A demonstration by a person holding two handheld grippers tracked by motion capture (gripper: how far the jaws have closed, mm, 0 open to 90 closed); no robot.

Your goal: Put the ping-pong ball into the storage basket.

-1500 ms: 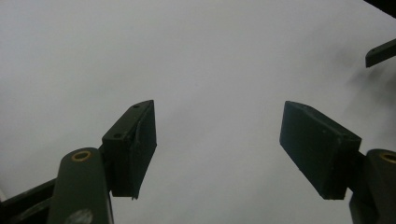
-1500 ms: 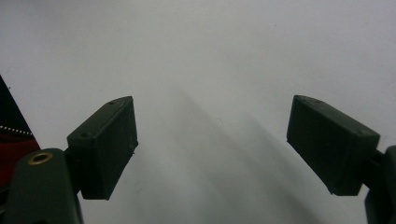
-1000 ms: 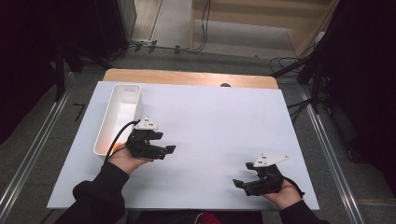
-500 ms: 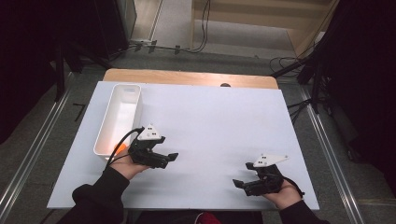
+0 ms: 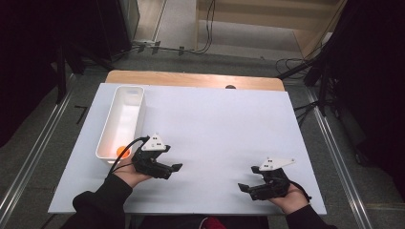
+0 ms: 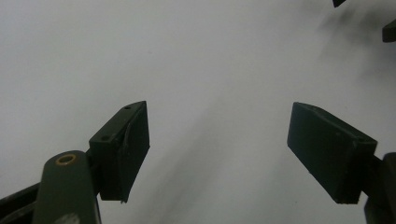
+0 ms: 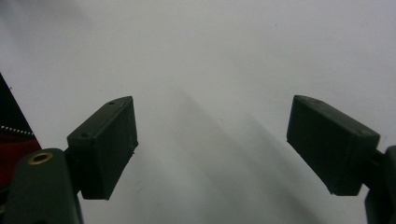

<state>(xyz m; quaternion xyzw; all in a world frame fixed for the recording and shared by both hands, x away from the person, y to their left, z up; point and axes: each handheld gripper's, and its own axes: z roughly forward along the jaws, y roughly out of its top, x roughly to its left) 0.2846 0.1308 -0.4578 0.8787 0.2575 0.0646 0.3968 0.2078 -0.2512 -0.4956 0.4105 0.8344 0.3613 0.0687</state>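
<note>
My left gripper lies in the person's left hand just off the near end of a long white tray, pointing right across the table. Its jaws have just been opening and stand apart with nothing between them; in the left gripper view bare white table lies under them. A small orange ball rests inside the tray's near end, beside that hand. At the front right my right gripper rests open, pointing left, its jaws over bare table.
The white table top spreads between the two hands, with a wooden strip along its far edge. Cables and dark stands crowd the floor beyond. The tips of the right gripper show at the left gripper view's upper right corner.
The left gripper has drawn back from the tray's near end toward the person. The orange ball, hidden a second ago, now shows in the tray. The right gripper has kept still.
</note>
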